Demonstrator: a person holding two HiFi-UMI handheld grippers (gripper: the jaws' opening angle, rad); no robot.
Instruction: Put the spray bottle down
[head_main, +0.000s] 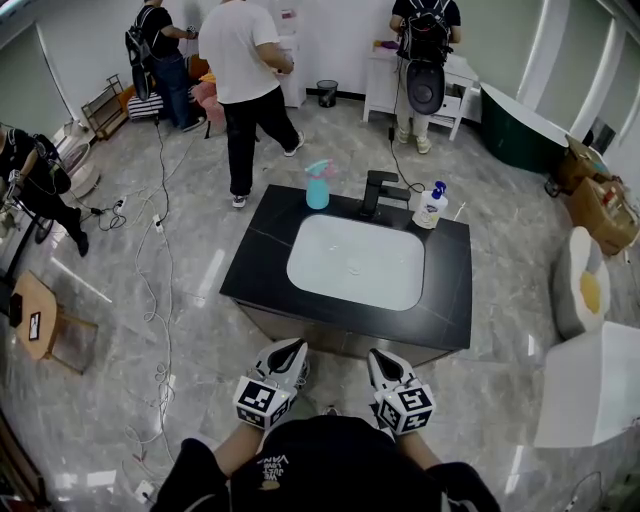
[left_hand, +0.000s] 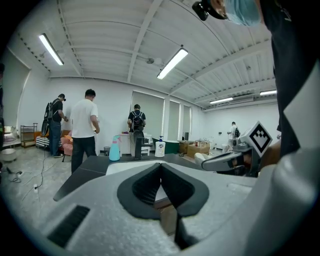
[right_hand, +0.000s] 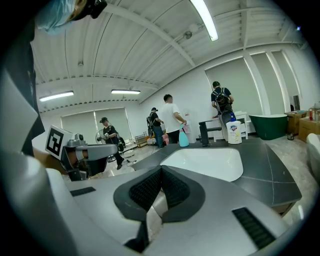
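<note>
The teal plastic spray bottle with a pink trigger (head_main: 317, 186) stood upright at the far edge of the black stone vanity top (head_main: 262, 255), just left of the black faucet (head_main: 380, 192) and behind the white rectangular basin (head_main: 356, 261). A white pump soap bottle (head_main: 431, 206) stood near the far right corner. The left gripper (head_main: 294, 347) and the right gripper (head_main: 378, 356) were held short of the near edge, well apart from the bottle. Both had their fingers pressed together with nothing between them.
</note>
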